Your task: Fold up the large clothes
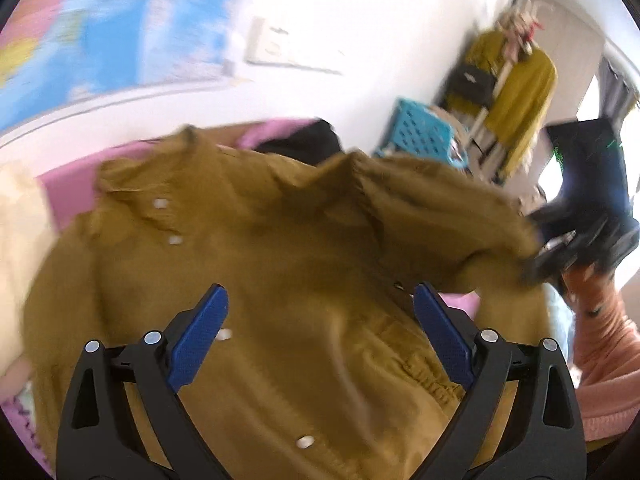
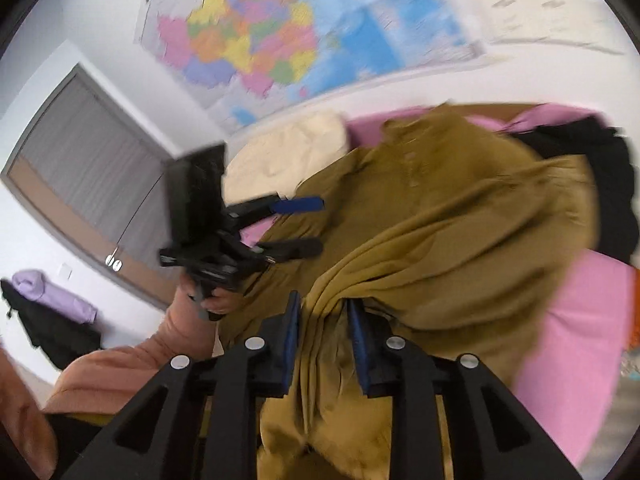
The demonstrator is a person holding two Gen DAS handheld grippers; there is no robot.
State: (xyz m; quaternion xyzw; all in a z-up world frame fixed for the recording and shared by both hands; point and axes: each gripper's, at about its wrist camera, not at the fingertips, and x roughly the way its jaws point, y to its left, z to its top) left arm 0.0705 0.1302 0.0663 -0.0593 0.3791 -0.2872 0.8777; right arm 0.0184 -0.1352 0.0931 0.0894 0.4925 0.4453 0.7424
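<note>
Closest in on the right wrist view, the right gripper (image 2: pixel 323 320) is seen clamped on a bunched fold of the jacket (image 2: pixel 440 240), its blue pads (image 2: pixel 291 344) pressed in from both sides and the mustard cloth gathered tight between them. From the left wrist view, the left gripper (image 1: pixel 320 316) is held over the jacket (image 1: pixel 260 280) with its jaws spread wide and nothing between them; white snap buttons (image 1: pixel 175 240) are lined up down the front just beyond the left pad.

The jacket is spread across a pink sheet (image 2: pixel 568 320), collar end away from the cameras, one sleeve lifted toward the right gripper (image 1: pixel 576 248). A cream pillow (image 2: pixel 288 152) is lying past the jacket on the same sheet, and a black garment (image 2: pixel 600 184) is heaped beside the collar. The left gripper (image 2: pixel 288 224) is caught from the side in the right view, with a peach sleeve (image 2: pixel 132 364) behind it.

Further back, a coloured map (image 2: pixel 260 40) is pinned on the white wall above the bed. A door with a grey panel (image 2: pixel 92 168) is set in the wall to one side, and a lilac hoodie (image 2: pixel 52 292) is hung by it. In the left view a turquoise crate (image 1: pixel 424 132) and a rack with yellow clothes (image 1: pixel 516 96) are placed in the far corner.

Both views are smeared by motion blur. The jacket's hem is cut off behind the gripper bodies, and the exact spot gripped on the sleeve cannot be made out.
</note>
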